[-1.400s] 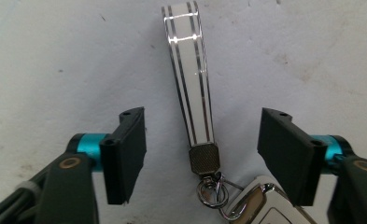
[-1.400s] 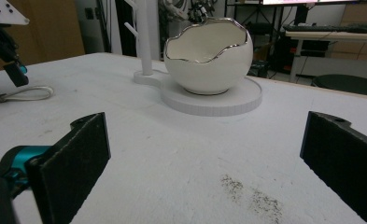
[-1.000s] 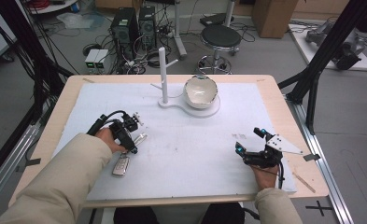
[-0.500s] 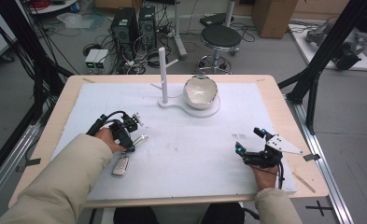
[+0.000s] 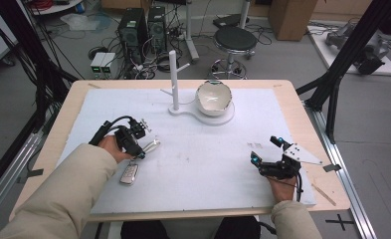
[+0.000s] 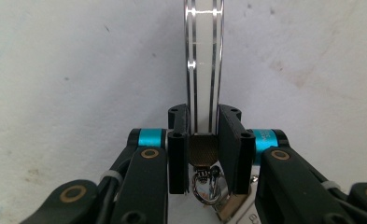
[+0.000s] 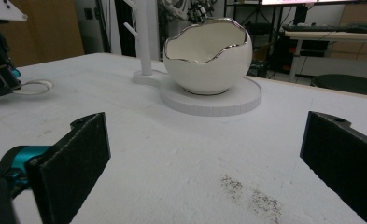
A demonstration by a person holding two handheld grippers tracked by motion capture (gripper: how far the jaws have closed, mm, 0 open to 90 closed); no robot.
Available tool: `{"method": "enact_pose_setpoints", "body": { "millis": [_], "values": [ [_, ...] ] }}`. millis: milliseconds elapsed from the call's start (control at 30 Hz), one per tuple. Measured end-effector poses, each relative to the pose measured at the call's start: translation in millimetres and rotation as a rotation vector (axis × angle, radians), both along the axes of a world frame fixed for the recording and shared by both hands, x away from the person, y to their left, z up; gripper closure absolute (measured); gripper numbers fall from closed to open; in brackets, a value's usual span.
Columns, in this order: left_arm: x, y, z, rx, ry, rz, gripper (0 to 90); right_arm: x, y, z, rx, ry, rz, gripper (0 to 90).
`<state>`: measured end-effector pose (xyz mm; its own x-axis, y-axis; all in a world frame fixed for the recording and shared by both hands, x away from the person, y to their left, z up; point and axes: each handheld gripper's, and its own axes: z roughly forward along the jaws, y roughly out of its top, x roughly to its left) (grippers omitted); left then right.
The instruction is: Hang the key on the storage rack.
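No text, label, brand name or number can be read anywhere in these views. The small silver key fob (image 5: 129, 174) lying just beside the left gripper (image 5: 144, 142) may carry markings, but they are too small and blurred to make out. The black computer towers (image 5: 144, 22) on the floor far beyond the grippers show no legible lettering either.

A grey floor (image 5: 302, 59) lies beyond the worktop (image 5: 292, 99). At far left stand two black computer towers (image 5: 143, 25) amid tangled cables; a black round stool (image 5: 235, 40) sits far centre, and what may be cardboard boxes (image 5: 287, 15) far right.
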<state>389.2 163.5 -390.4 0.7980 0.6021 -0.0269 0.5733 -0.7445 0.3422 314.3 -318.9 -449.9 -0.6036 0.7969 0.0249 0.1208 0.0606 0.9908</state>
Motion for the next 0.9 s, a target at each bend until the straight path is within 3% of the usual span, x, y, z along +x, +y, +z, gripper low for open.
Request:
{"method": "enact_pose_setpoints", "body": {
  "millis": [133,233,267,333,367,400,433,500,533,633,667,833,867,900],
  "values": [
    [0.3,3.4,8.5,-0.065,-0.037,-0.032,74.2,0.1,0.0,-0.1,0.003,0.0,0.0,0.7],
    [1.4,4.8,14.9,-0.136,-0.061,-0.047,74.2,0.0,0.1,0.0,0.003,0.001,0.0,0.7],
    [1.4,4.8,14.9,-0.136,-0.061,-0.047,74.2,0.0,0.1,-0.1,0.004,0.002,0.001,0.7],
    [4.3,6.0,22.9,-0.208,-0.078,-0.06,74.2,0.0,0.1,0.0,0.004,0.001,-0.001,0.7],
    [4.3,6.0,22.9,-0.208,-0.078,-0.06,74.2,-0.1,0.1,-0.1,0.002,0.002,0.0,0.7],
    [5.1,5.6,28.2,-0.277,-0.1,-0.052,74.2,0.0,0.1,0.0,0.002,0.0,-0.002,0.7],
    [6.5,7.0,31.1,-0.309,-0.103,-0.064,74.2,-0.1,0.1,0.0,0.003,0.001,-0.002,0.7],
    [8.5,8.1,34.5,-0.322,-0.11,-0.073,74.2,0.0,0.1,0.0,0.004,0.001,-0.001,0.7],
    [11.9,9.2,40.2,-0.367,-0.123,-0.078,74.2,0.0,0.1,0.0,0.005,0.001,0.0,0.7],
    [15.4,9.5,46.9,-0.405,-0.148,-0.087,74.2,0.0,0.1,0.0,0.006,0.001,0.0,0.7],
    [19.2,9.5,53.0,-0.449,-0.17,-0.098,74.2,0.0,0.0,-0.1,0.005,0.001,0.0,0.7],
    [28.1,6.6,63.4,-0.483,-0.189,-0.097,74.2,-0.1,0.1,0.0,0.002,0.0,-0.001,0.7],
    [31.7,5.7,66.8,-0.528,-0.207,-0.095,74.3,-0.1,0.1,0.0,0.0,0.001,0.001,0.7],
    [31.7,5.7,66.8,-0.528,-0.207,-0.095,74.2,-0.2,0.1,0.0,-0.001,0.001,0.0,0.7]
  ]
}}
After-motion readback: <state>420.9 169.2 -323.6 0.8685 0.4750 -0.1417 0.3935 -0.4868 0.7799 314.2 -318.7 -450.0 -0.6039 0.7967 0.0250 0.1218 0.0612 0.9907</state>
